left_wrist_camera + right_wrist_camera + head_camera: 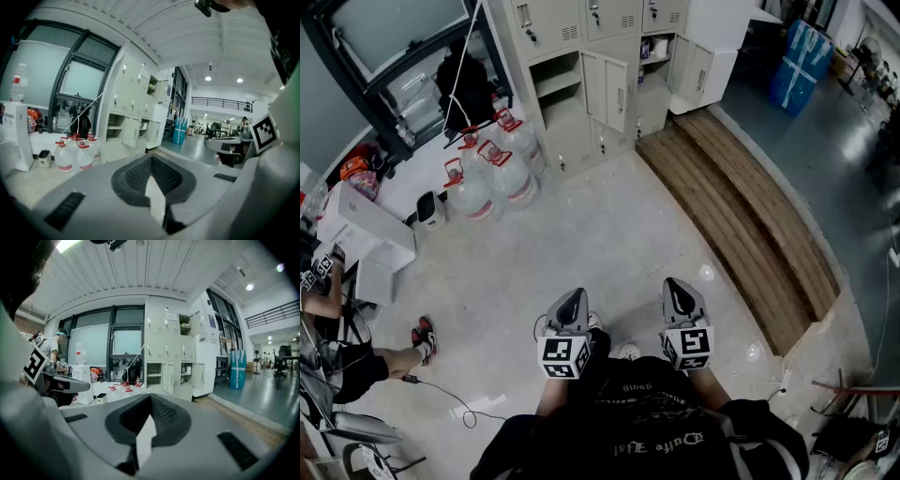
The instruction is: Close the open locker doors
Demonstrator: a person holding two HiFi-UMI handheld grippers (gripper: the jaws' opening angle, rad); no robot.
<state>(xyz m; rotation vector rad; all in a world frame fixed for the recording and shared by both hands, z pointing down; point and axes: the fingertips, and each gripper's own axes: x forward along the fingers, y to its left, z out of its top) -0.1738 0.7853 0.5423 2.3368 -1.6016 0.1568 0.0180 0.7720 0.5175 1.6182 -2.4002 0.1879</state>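
The open locker doors (609, 89) stand well ahead across the floor (609, 225). Your right gripper (678, 292) looks marginally nearer than your left gripper (572, 300); both have fingers pressed together, empty.

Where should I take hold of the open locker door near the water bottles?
Take the door by its free right edge, near the handle, coming from the right. It seems hinged on the left, beside its open compartment, so that edge stands clear.
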